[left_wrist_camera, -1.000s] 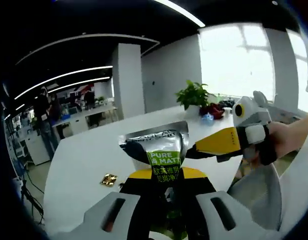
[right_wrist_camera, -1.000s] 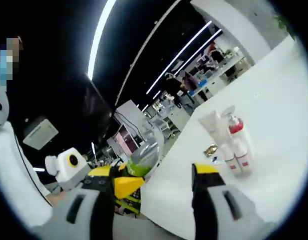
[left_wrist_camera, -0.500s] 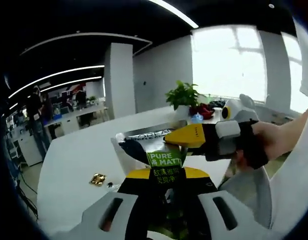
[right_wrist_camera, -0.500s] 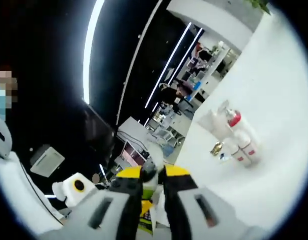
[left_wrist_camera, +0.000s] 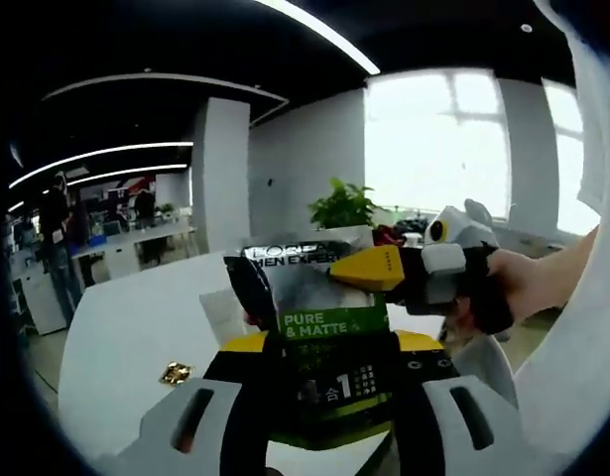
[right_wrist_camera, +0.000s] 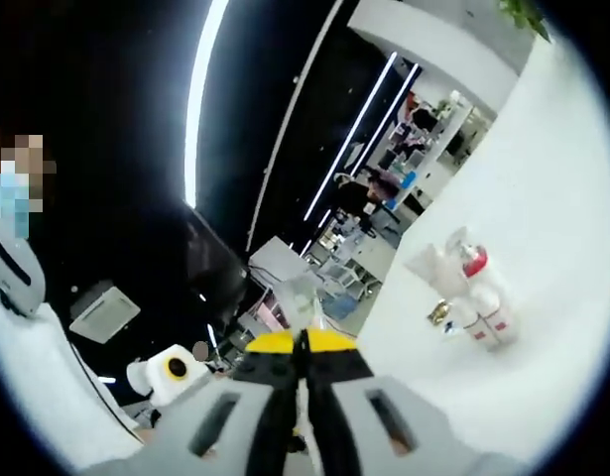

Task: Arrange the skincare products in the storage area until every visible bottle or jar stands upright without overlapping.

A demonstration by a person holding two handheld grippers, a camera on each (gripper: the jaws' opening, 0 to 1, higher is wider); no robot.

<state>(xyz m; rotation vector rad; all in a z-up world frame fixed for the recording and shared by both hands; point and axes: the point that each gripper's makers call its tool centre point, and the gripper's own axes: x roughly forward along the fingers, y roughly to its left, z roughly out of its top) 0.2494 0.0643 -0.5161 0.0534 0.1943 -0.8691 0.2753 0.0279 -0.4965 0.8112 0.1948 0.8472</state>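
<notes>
Skincare pouch (left_wrist_camera: 319, 327) hangs above the bench (left_wrist_camera: 116, 337), clenched low by my left gripper (left_wrist_camera: 324, 397) and pinched at its top edge by my right gripper (right_wrist_camera: 303, 372). Opposing pulls could tear or drop it; the bottles (right_wrist_camera: 473, 293) stand well apart.

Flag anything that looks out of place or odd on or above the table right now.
The green-labelled pouch is off the table, held by both the left gripper and the right gripper. A small gold item lies loose on the white table, away from the bottles grouped upright.
</notes>
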